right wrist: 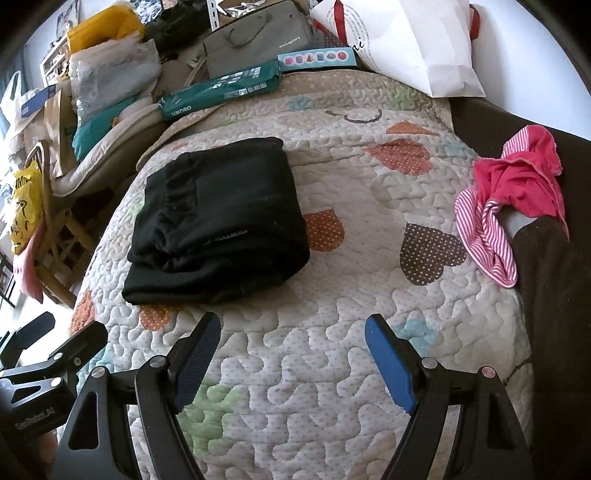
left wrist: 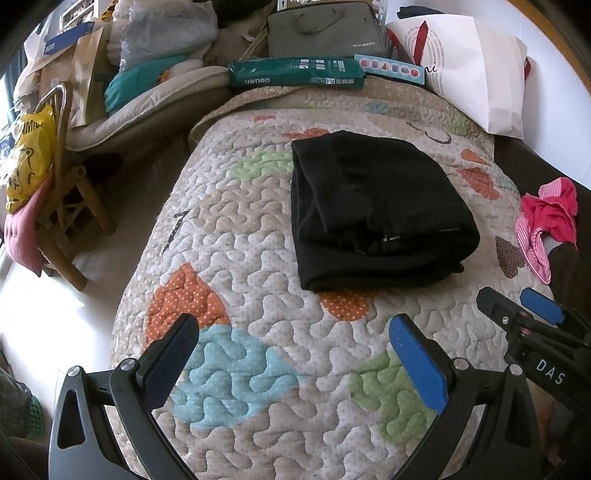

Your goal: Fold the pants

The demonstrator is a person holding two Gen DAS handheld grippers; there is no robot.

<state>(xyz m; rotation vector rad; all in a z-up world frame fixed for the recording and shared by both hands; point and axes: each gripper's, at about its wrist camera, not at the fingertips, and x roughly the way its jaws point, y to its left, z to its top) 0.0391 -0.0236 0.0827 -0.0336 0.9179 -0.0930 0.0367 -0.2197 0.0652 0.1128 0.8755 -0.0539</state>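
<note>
The black pants (right wrist: pixel 218 221) lie folded into a compact bundle on the quilted bedspread (right wrist: pixel 332 369). The right gripper (right wrist: pixel 291 332) hovers over the quilt nearer the camera, its 2 blue-padded fingers (right wrist: pixel 388 362) spread wide with nothing between them. A pink striped garment (right wrist: pixel 509 195) lies crumpled at the bed's right edge, well apart from the pants. The left gripper (right wrist: pixel 51 339) shows at the lower left.

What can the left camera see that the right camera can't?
Only the left view shows the floor beside the bed and a big blue quilt patch.

Only the right view shows the whole brown heart and the yellow box.

Both show the folded black pants, the pink clothes, the quilt and open, empty tongs: left, right.
</note>
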